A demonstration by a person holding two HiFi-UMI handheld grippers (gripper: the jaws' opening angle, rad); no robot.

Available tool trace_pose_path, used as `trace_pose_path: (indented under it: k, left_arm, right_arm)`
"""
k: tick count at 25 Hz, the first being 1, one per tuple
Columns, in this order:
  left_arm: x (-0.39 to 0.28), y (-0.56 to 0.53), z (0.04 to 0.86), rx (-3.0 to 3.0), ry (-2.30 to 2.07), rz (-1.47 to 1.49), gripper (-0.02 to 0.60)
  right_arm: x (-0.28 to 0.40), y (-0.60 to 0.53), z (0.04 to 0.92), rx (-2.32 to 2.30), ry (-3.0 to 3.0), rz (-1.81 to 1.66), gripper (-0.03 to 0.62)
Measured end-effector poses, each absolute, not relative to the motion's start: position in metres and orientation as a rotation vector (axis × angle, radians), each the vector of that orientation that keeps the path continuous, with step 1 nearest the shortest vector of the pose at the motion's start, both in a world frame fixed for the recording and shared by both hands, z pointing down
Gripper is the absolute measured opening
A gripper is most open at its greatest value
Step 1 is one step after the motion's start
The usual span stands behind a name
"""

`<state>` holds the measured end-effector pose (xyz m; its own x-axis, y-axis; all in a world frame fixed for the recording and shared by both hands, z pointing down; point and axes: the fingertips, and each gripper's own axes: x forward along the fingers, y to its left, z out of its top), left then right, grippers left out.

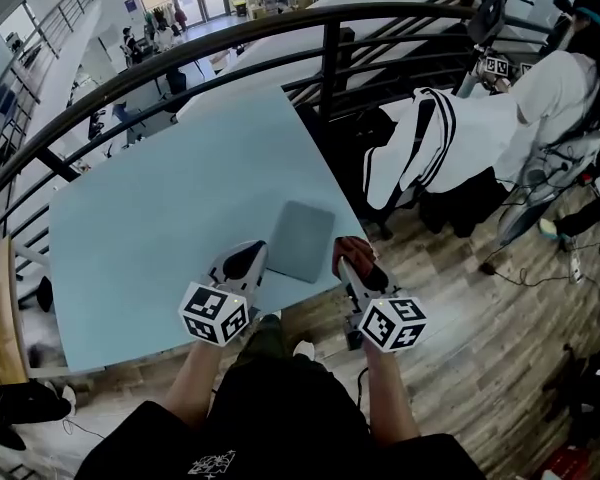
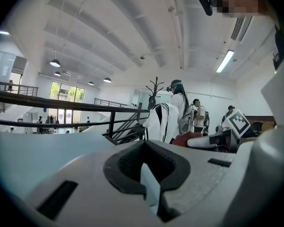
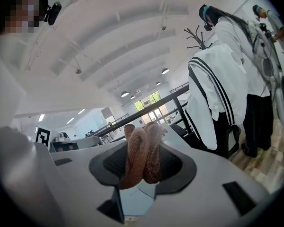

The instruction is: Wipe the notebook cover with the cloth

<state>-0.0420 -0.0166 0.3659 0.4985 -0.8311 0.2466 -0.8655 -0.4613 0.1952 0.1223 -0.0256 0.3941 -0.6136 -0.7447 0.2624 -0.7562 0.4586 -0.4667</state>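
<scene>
Nearest to the camera, the person's two forearms reach forward over black shorts, each with one tool. The left gripper has its jaws drawn almost together, with only a thin slit between them and nothing held. Its tip is over the table, just beside the near left corner of the notebook. The right gripper is clamped on the cloth, a reddish-brown bunch that stands out beyond the jaws, and it is just beside the right edge of the notebook. Whether the cloth touches the cover, I cannot tell.

The notebook is grey-blue and closed. It lies flat near the near right edge of the light blue table, between the two tools and a little ahead of them. Nothing covers it.

Behind the table runs a dark metal railing. To the right of it hangs a white jacket with black stripes, above the wooden floor. Farther right stands a person in white. A coat stand rises behind the jacket.
</scene>
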Motion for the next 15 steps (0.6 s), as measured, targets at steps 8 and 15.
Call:
trace_pose_path:
  k: [8, 15]
  left_arm:
    - [-0.051, -0.049, 0.39, 2.431, -1.388, 0.208, 0.008]
    - [-0.062, -0.08, 0.424, 2.392, -1.324, 0.246, 0.008]
  right_arm:
    - [0.091, -0.053, 0.417, 1.319, -2.629, 0.943, 0.149]
    - [0.062, -0.087, 0.45, 1.306, -2.56, 1.078, 0.149]
